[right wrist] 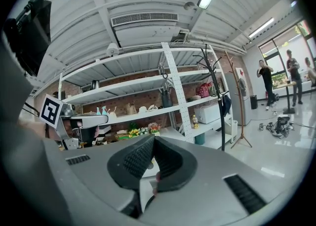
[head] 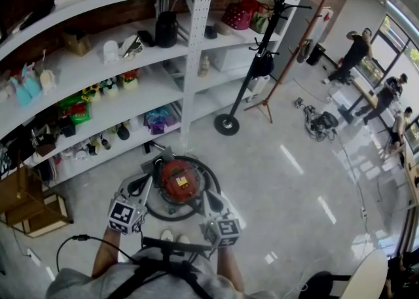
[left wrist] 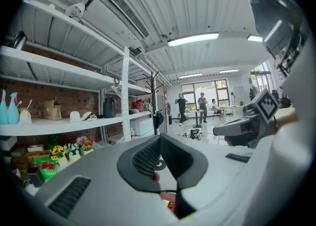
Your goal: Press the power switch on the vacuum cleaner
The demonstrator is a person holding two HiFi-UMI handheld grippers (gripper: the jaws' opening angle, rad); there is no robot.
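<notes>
The vacuum cleaner (head: pixel 178 182) is a round red canister on the floor by my feet, ringed by its black hose (head: pixel 211 180). I cannot pick out its power switch. In the head view my left gripper (head: pixel 145 185) hangs over the canister's left edge and my right gripper (head: pixel 207 197) over its right edge. Both point away from me and are level rather than aimed down. In the left gripper view the left gripper (left wrist: pixel 160 138) has its dark pads meeting at the tip, with a sliver of the red vacuum cleaner (left wrist: pixel 168 201) below. The right gripper (right wrist: pixel 153 140) looks the same, holding nothing.
A white shelf rack (head: pixel 190 62) full of small goods runs along the far left. A black coat stand (head: pixel 226 123) and a wooden one (head: pixel 268 105) stand ahead right. A wooden crate (head: pixel 26 206) sits at left. People (head: pixel 357 52) and a floor device (head: pixel 321 123) are far right.
</notes>
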